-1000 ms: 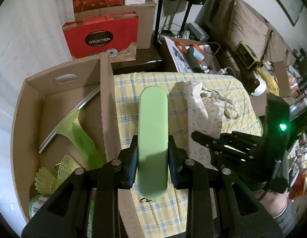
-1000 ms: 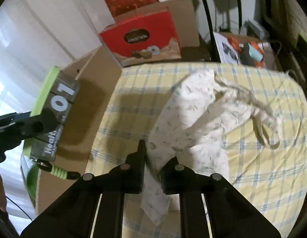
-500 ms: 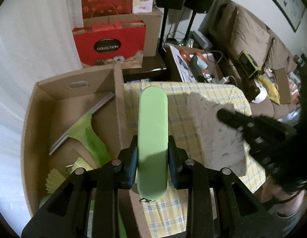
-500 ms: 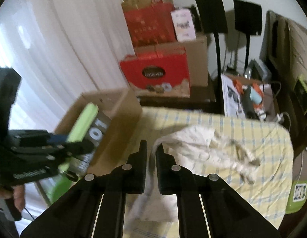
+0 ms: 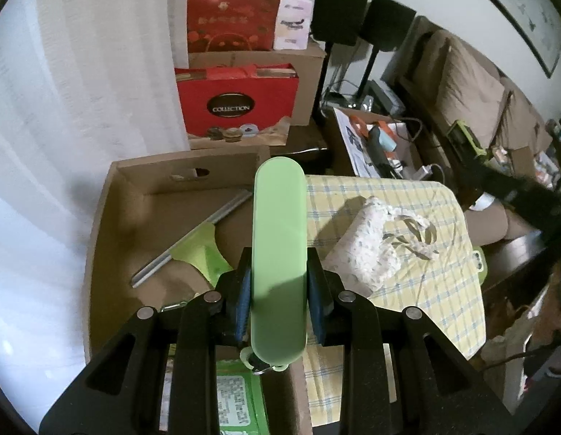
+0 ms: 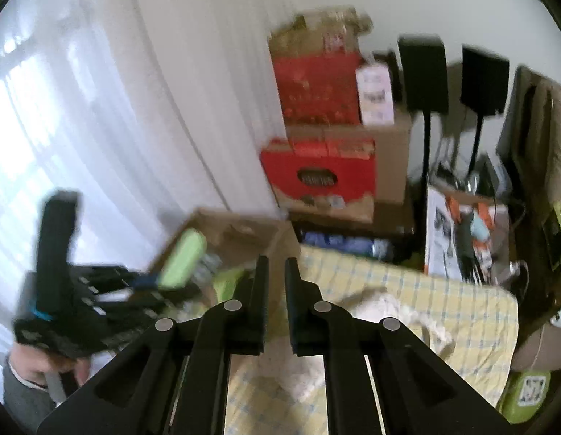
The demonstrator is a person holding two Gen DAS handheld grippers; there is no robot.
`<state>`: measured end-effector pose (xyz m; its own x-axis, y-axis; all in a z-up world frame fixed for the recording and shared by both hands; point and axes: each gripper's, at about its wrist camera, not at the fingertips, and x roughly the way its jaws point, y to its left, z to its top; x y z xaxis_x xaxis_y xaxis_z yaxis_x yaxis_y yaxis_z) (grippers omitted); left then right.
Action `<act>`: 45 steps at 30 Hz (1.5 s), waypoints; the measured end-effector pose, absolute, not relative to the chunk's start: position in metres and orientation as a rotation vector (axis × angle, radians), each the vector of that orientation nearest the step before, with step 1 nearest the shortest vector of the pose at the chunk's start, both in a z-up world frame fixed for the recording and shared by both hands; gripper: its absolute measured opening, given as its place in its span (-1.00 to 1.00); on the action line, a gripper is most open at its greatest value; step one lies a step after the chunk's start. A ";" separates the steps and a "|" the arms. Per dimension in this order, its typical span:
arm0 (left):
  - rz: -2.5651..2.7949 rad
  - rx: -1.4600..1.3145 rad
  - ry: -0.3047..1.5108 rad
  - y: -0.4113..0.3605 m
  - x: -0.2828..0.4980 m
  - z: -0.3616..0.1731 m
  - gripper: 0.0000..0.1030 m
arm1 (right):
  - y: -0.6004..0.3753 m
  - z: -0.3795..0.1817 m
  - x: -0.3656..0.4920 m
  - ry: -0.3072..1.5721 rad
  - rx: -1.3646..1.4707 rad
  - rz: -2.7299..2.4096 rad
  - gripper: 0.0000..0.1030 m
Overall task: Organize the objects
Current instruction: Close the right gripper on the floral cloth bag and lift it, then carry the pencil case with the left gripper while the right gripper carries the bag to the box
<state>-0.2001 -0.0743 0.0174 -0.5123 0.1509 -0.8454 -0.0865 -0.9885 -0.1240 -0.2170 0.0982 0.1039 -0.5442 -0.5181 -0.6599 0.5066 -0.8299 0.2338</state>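
My left gripper (image 5: pixel 279 301) is shut on a flat light-green case (image 5: pixel 279 250) and holds it above the right wall of a cardboard box (image 5: pixel 110 195). The box holds a green squeegee (image 5: pixel 198 248) and a green packet (image 5: pixel 236 395). A white floral cloth bag (image 5: pixel 374 250) lies on the yellow checked tablecloth (image 5: pixel 440 290). My right gripper (image 6: pixel 276 275) is raised above the table, its jaws almost closed with nothing between them. The green case (image 6: pixel 182 264) and the left gripper show blurred in the right wrist view, and the cloth bag (image 6: pixel 385 308) lies below.
Red gift bags (image 5: pixel 236 98) and cardboard boxes (image 5: pixel 305 61) stand behind the table beside a white curtain (image 5: pixel 81 72). Two black speakers (image 5: pixel 338 11) on stands, a box with tools (image 5: pixel 378 141) and a brown sofa (image 5: pixel 472 87) are at the back right.
My right gripper has let go of the cloth bag, which now lies on the table, and has risen up and back. My left gripper has risen too, still holding the case.
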 end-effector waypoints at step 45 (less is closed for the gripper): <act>2.608 -1.504 -0.155 -0.088 -0.199 -0.007 -0.52 | 0.085 0.022 -0.234 0.098 1.058 -2.436 -0.93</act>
